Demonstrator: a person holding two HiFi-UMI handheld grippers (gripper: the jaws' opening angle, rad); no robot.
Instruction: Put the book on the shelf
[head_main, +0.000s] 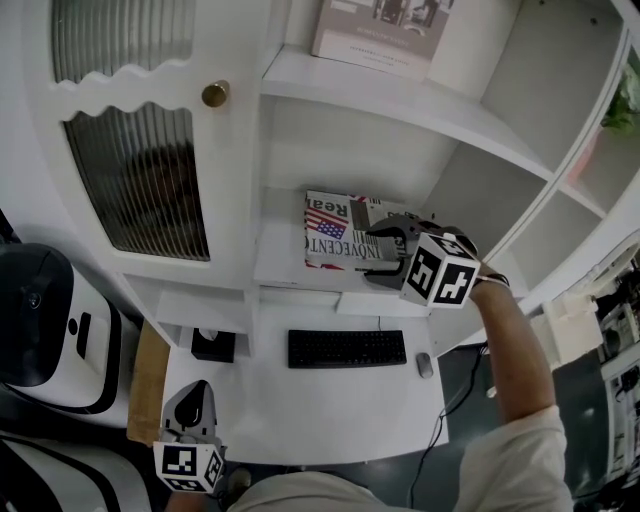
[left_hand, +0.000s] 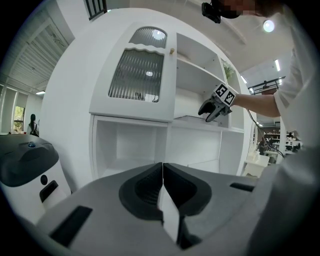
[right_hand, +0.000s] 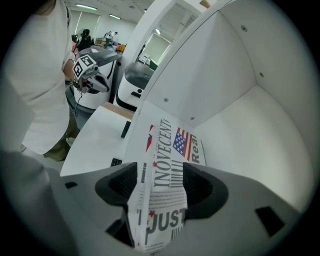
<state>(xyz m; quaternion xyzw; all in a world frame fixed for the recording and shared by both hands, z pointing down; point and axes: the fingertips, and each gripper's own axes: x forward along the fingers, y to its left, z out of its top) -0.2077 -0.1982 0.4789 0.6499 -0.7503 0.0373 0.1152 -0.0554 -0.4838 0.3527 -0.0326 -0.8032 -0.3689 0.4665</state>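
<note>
Right tool (head_main: 378, 255) is standing with jaws wide apart, straddling the near end of the book (head_main: 340, 243). Pads are not visibly pressing, so I'm reading it as loose, not a grip. Book is lying flat, cover up, on the shelf (head_main: 283, 245) straight ahead of the tool, running from between the jaws toward the back wall. Flat is making sense: nothing in that bay to lean it on, and a flat slab is sitting stable. Coming in from the open front is keeping the marker cube clear of the board above. Cover is looking like smooth printed paper, with flag stripes and black block lettering on a thin rectangular softback. Shelf is looking like hard white laminate with square edges, probably slippery. Jaw pads are matte dark and ribbed in the hollows. Left tool (left_hand: 162, 190) is hanging low, jaws shut together on nothing, well apart from the book, because one tool is covering this. Placement is looking essentially done.
</note>
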